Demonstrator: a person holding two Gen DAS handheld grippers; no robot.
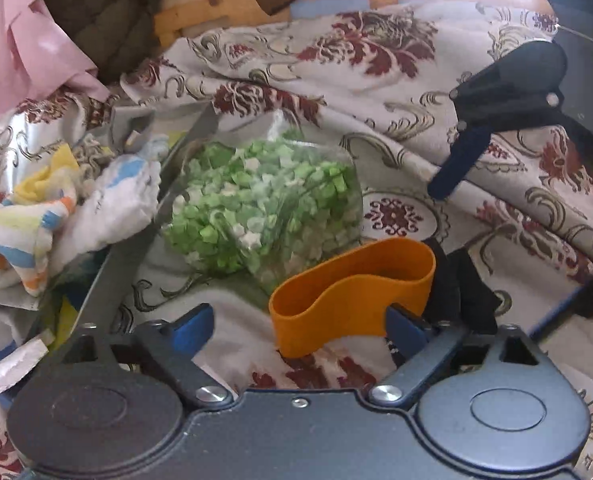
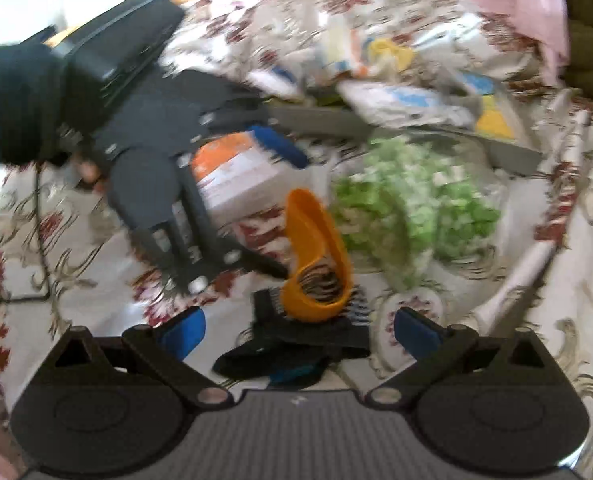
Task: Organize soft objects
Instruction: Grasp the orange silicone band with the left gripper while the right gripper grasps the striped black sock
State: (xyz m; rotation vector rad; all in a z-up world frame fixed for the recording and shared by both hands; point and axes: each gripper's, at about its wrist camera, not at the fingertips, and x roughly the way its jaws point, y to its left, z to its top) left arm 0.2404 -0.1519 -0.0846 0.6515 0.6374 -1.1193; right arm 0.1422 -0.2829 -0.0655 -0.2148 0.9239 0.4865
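Observation:
An orange elastic band [image 1: 352, 292] lies on the floral cloth, right in front of my left gripper [image 1: 300, 328], which is open with the band beside its right finger. A clear bag of green and white foam bits [image 1: 268, 204] lies just beyond. Striped towels [image 1: 48, 216] sit in a grey tray [image 1: 136, 240] at the left. In the right wrist view, my right gripper [image 2: 298, 330] is open over a black fabric piece [image 2: 296, 340], with the orange band [image 2: 320, 256] standing just past it and the green bag [image 2: 412, 208] further right. The left gripper [image 2: 168, 184] shows at the left.
The floral cloth [image 1: 396, 80] is crumpled across the surface. A pink sheet [image 1: 20, 40] and dark padded fabric [image 1: 96, 8] lie at the back left. The right gripper [image 1: 496, 120] hovers at the right. A white and orange box [image 2: 240, 172] lies under the left gripper.

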